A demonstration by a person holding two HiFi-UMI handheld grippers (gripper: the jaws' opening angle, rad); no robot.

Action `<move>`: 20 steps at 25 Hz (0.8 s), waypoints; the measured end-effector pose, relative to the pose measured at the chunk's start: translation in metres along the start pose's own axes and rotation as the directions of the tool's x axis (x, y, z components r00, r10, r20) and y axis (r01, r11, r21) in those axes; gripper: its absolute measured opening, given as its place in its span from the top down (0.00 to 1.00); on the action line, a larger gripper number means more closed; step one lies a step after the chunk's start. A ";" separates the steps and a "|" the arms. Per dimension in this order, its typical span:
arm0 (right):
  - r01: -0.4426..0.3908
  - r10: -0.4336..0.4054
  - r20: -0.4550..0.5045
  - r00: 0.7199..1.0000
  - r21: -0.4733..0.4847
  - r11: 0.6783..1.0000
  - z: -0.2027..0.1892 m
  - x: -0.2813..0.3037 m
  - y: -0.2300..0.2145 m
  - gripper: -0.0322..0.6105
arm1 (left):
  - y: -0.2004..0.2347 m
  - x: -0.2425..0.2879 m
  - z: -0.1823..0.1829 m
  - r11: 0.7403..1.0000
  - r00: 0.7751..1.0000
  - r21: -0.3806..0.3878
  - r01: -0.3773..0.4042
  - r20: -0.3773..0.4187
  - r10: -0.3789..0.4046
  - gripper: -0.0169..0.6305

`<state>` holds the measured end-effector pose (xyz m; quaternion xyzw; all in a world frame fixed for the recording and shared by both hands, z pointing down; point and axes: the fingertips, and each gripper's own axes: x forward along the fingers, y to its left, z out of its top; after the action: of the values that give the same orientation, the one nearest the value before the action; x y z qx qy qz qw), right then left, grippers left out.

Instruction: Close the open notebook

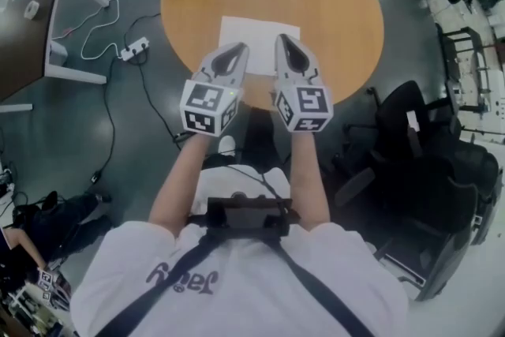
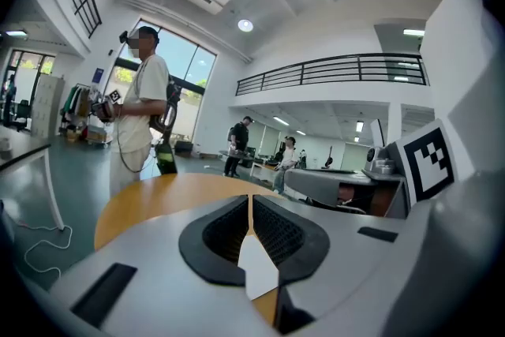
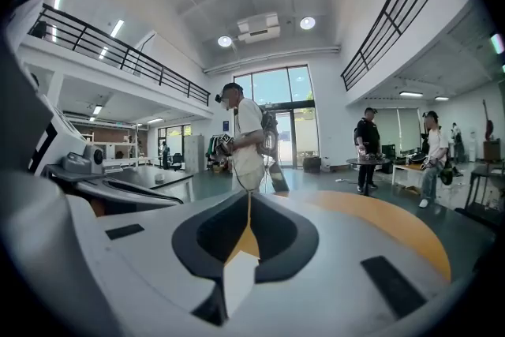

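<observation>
**Wood-topped round table, white notebook, two clenched tongs**

From the left of the head view, a dark desk (image 1: 24, 28) stands on the grey floor with a white power strip (image 1: 134, 50) beside it. Next comes one round table (image 1: 331, 4). One open notebook (image 1: 254, 31) lies flat on the table's near half, showing as a plain white rectangle.

The left gripper (image 1: 237, 51) and the right gripper (image 1: 286, 42) hover side by side over the notebook's near edge. That makes two tongs, both clenched with jaws pressed together and nothing between them. Black office chairs (image 1: 418, 138) crowd the right side, too tangled to count.

The notebook looks light, thin and floppy, so its pages would likely bend and slide. No spine is discernible. A grip on one outer side edge seems best, folding that half over.
</observation>
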<state>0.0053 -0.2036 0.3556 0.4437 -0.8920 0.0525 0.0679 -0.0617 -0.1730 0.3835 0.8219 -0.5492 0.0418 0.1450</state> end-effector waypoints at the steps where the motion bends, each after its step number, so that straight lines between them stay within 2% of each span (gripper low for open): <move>1: -0.015 0.015 -0.017 1.000 -0.006 1.000 -0.006 0.006 -0.003 0.93 | 0.004 0.002 -0.008 1.000 1.000 -0.016 -0.012 -0.017 0.012 0.95; 6: -0.123 0.117 -0.121 0.986 -0.041 0.992 -0.037 0.040 -0.015 0.92 | 0.025 0.013 -0.049 0.988 0.989 -0.117 -0.100 -0.118 0.086 0.95; 10: -0.258 0.228 -0.235 0.945 -0.107 0.960 -0.073 0.085 -0.016 0.88 | 0.050 0.021 -0.093 0.953 0.970 -0.240 -0.185 -0.202 0.137 0.95; 14: -0.396 0.353 -0.339 0.872 -0.066 0.916 -0.097 0.117 -0.016 0.85 | 0.059 0.019 -0.123 0.891 0.953 -0.376 -0.254 -0.252 0.166 0.95; 16: -0.441 0.392 -0.379 0.838 -0.050 0.896 -0.106 0.129 -0.015 0.85 | 0.062 0.017 -0.133 0.868 0.946 -0.410 -0.281 -0.269 0.179 0.95; 18: -0.495 0.419 -0.434 0.798 -0.074 0.866 -0.117 0.139 -0.020 0.76 | 0.060 0.020 -0.144 0.848 0.937 -0.430 -0.309 -0.289 0.195 0.95; 20: -0.568 0.451 -0.499 0.740 -0.104 0.816 -0.131 0.149 -0.026 0.69 | 0.056 0.029 -0.159 0.821 0.928 -0.458 -0.340 -0.305 0.214 0.93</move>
<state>-0.0527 -0.3158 0.5102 0.1432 -0.9376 0.0582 0.3115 -0.0875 -0.1735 0.5527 0.6549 -0.6336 0.0168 0.4116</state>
